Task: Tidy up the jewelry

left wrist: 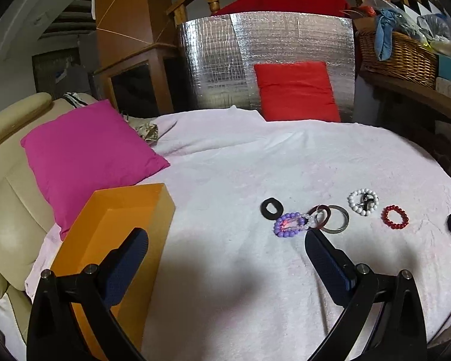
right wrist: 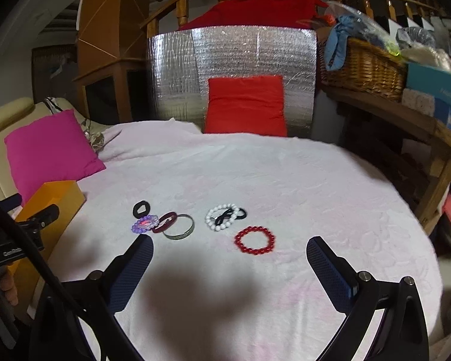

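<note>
1. Left wrist view: the left gripper (left wrist: 225, 240) has its jaws spread, holding nothing. The orange box (left wrist: 117, 210) at 9 o'clock runs lengthwise away from the camera. The bracelets (left wrist: 315, 216) line up sideways at 2 o'clock on the white blanket (left wrist: 240, 165).
2. Right wrist view: the right gripper (right wrist: 228, 248) has its jaws spread, holding nothing, with the red bracelet (right wrist: 254, 240) lying flat just ahead at 12 o'clock. A red cushion (right wrist: 246, 105) leans on a silver panel (right wrist: 231, 51).

Left gripper (left wrist: 225, 240): jaws spread wide, nothing between the pads, fingers pointing forward and slightly down. Right gripper (right wrist: 229, 248): jaws likewise wide apart and unloaded, same forward pitch. The left gripper shows at the left edge of the right wrist view.
</note>
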Available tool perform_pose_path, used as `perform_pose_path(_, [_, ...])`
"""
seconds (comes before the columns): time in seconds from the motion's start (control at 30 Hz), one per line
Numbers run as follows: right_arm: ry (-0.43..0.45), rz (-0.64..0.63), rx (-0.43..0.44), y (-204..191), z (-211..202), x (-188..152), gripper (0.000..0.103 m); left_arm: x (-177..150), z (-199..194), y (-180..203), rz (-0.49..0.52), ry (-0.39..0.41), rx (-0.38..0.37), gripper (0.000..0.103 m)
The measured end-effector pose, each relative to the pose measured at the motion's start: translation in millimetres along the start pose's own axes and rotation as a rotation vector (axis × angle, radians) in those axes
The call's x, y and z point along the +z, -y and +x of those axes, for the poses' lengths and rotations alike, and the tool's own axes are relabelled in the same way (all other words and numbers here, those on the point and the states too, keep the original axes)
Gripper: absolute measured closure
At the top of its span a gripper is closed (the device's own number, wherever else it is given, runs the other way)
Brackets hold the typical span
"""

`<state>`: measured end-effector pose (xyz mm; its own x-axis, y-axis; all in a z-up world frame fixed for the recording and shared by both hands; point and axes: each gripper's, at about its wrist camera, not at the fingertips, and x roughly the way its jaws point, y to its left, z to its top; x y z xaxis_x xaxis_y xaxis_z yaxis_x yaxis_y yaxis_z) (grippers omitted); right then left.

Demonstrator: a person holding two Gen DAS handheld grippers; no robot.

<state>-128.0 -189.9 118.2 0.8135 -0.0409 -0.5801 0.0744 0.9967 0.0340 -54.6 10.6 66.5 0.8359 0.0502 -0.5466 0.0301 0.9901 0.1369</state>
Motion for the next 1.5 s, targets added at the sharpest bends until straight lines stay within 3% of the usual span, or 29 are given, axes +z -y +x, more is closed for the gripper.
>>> perform_pose_path(0.13, [-0.068,0.032,0.022,-1,22,-6,0.0,0,-1,7,0.016,-0.001,0.019,0.0])
perform_pose_path(0.43, [-0.066,0.025,0.019,-2,25,-11,0.0,7,4,14,0.062,-0.049,0.073,0.0])
perform_pose_path(1.5, [-0.071,0.051,0.043,3,26,-12,0.0,-3,10,20,0.045,-0.031,0.048,0.0])
